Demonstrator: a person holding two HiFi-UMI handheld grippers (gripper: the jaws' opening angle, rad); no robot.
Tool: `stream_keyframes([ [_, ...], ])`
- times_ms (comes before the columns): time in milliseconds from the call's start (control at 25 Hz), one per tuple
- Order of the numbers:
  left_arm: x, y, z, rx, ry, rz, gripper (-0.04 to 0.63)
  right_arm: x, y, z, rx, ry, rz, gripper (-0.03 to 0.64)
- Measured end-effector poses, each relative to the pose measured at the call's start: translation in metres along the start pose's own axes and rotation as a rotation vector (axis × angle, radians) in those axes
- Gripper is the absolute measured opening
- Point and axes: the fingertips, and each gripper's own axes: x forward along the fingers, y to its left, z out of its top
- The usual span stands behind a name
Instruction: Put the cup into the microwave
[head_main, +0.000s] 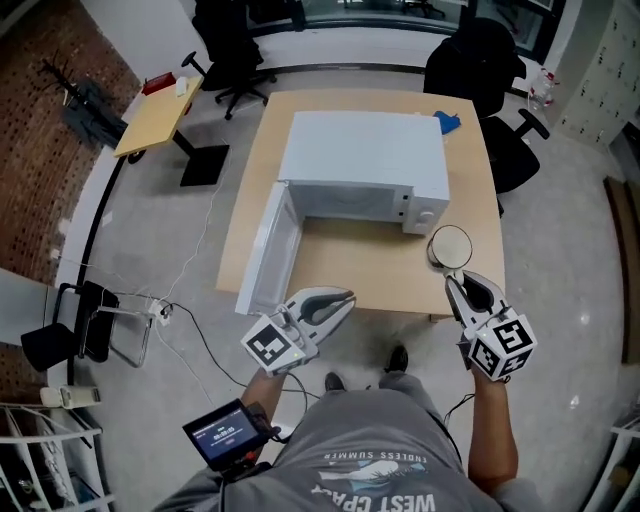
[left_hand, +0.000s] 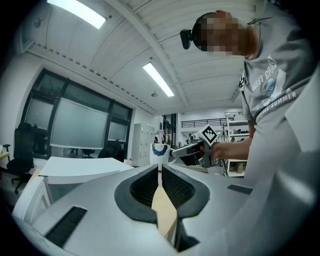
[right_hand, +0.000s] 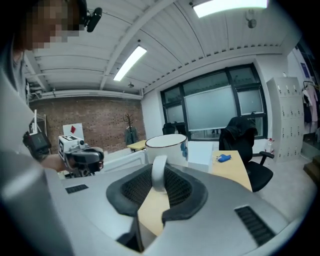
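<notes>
A white cup (head_main: 450, 247) with a blue mark hangs above the table's front right, just right of the microwave (head_main: 365, 165). My right gripper (head_main: 453, 276) is shut on the cup's handle (right_hand: 159, 172), and the cup body (right_hand: 167, 146) stands upright beyond the jaws. The microwave's door (head_main: 265, 255) is swung wide open to the left, with the cavity facing me. My left gripper (head_main: 345, 298) hovers at the table's front edge before the open door, shut with nothing in it. In the left gripper view the cup (left_hand: 159, 150) shows beyond my left gripper (left_hand: 160, 172).
The microwave stands on a wooden table (head_main: 400, 280) with a blue object (head_main: 447, 122) at its far right corner. Black office chairs (head_main: 480, 60) stand behind the table. A small side table (head_main: 155, 115) and cables lie on the floor to the left.
</notes>
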Motion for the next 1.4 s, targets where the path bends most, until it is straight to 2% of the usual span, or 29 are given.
stream_keyframes([
  [200,-0.031,0.005,0.007,0.027,-0.006,-0.028,0.023,-0.005,0.073,0.022,-0.009,-0.038,0.066,0.077],
  [360,-0.047,0.007,0.012,0.101,-0.051,-0.074,0.025,-0.002,0.114,0.027,-0.011,-0.055,0.094,0.077],
  [880,-0.118,0.013,0.011,0.087,-0.087,-0.083,0.025,0.021,0.214,0.029,-0.041,-0.027,0.151,0.077],
  [1160,-0.132,0.015,0.006,0.084,-0.094,-0.081,0.025,0.033,0.23,0.023,-0.057,-0.014,0.16,0.075],
  [1400,-0.122,0.027,0.0,0.076,-0.084,-0.062,0.025,0.048,0.212,0.011,-0.052,0.015,0.166,0.077],
])
